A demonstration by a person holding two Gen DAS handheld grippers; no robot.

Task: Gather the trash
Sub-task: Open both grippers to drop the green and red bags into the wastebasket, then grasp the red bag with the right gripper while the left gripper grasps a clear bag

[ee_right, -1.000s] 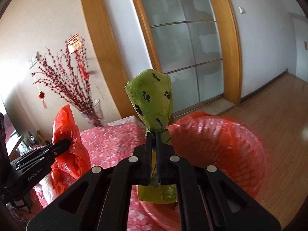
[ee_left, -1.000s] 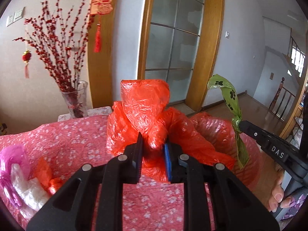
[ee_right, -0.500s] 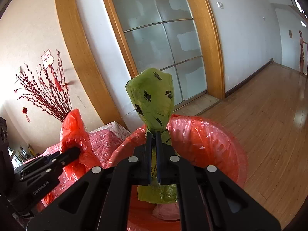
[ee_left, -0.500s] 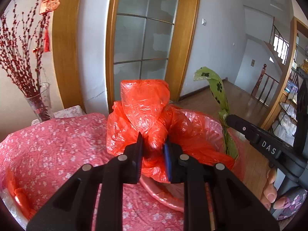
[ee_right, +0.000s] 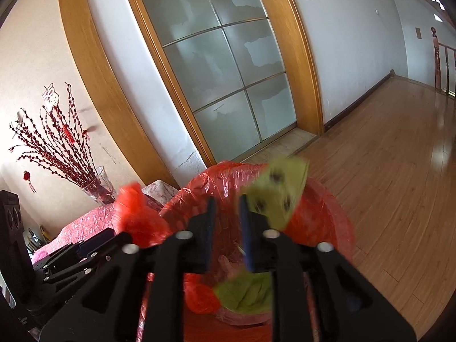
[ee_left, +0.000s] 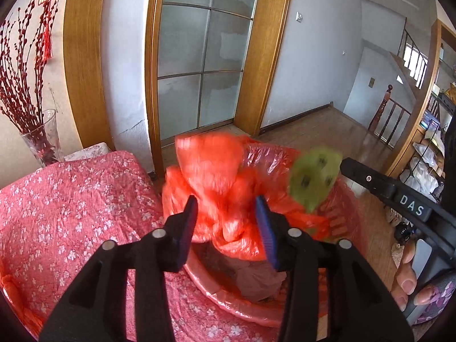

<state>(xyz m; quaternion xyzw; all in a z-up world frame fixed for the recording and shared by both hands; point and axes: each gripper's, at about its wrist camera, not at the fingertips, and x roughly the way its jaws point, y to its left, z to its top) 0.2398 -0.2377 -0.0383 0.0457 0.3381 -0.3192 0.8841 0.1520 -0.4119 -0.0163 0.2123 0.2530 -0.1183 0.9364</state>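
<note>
Crinkly orange bag (ee_left: 216, 188) between parted left tongs (ee_left: 226, 222) — blurred.

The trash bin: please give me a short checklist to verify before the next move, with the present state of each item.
1. Left gripper has let go of the orange bag: ok, jaws just opened, pads apart from the plastic.
2. Right gripper has let go of the green bag: ok, jaws just opened.
3. Both bags over the red-lined bin: ok.
4. Bags settled inside: cannot tell, both blurred.
5. Liner seated on the rim: cannot tell.
</note>
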